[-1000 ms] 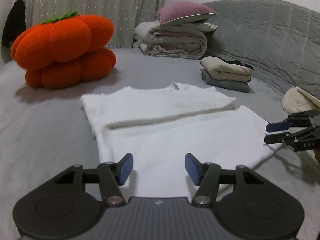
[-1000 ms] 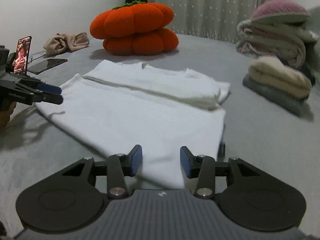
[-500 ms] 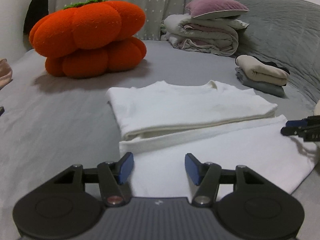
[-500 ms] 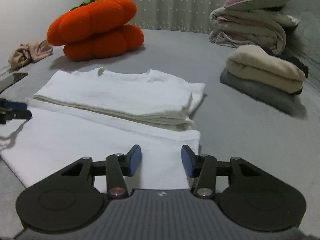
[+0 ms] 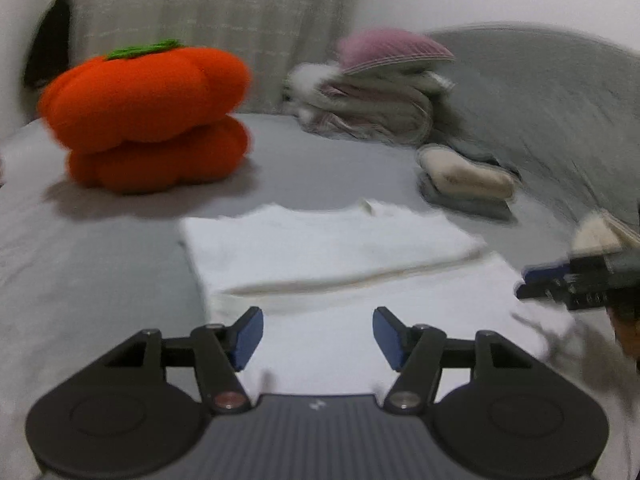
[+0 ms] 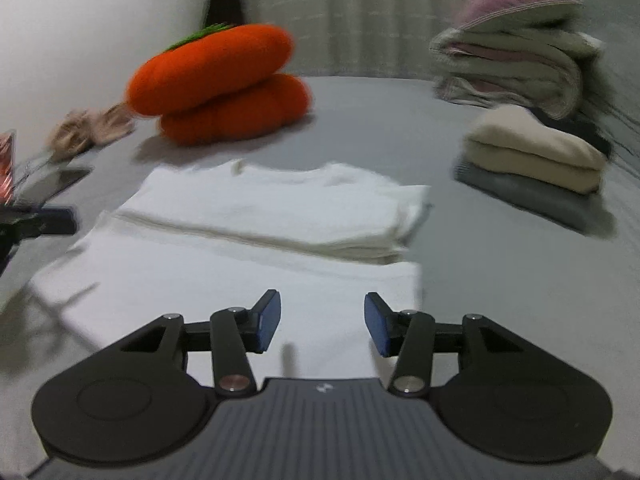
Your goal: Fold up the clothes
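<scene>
Two grippers, left gripper (image 5: 318, 334) and right gripper (image 6: 322, 324), hover with jaws spread and empty over the white shirt (image 6: 256, 240), lying half-folded on the bed (image 6: 500, 280). Through blur, I'd pinch both near corners evenly.

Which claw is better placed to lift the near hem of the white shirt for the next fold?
Neither clearly: both are open and empty over the near, unfolded part of the white shirt. The left claw sits near its left edge, the right claw near its right corner, so probably both together.
</scene>
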`<state>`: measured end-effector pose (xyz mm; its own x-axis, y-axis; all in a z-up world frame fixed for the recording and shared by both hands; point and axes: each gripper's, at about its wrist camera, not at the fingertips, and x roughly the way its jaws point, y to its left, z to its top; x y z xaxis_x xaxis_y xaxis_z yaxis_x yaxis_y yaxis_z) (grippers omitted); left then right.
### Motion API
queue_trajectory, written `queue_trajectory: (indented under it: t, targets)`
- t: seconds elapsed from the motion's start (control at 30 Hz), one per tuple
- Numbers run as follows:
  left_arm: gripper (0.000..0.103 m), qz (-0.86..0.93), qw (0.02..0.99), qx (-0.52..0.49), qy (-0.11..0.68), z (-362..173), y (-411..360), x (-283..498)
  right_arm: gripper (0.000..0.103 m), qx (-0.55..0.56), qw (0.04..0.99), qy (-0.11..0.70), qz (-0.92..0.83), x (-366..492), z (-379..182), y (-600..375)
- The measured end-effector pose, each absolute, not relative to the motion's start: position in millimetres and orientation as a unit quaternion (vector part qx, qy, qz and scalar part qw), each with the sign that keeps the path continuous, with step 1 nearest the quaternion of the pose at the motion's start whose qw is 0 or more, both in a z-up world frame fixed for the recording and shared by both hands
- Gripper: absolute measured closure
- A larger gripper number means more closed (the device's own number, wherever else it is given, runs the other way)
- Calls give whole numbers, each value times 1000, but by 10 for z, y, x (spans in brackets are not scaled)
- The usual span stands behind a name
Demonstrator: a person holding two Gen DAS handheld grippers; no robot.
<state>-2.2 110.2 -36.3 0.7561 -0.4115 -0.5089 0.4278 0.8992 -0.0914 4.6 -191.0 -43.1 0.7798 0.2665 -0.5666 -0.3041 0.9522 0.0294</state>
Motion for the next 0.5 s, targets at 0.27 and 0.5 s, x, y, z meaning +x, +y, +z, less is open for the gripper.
queue_trajectory:
  t: [0.27, 0.5]
  targets:
    - [41, -221, 926, 93, 292, -581, 1150, -239, 54, -108, 930, 301, 180, -205, -680, -1923]
    - [41, -199, 919, 2, 341, -419, 1513, -319, 49, -58, 929, 321, 172, -323, -551, -2222]
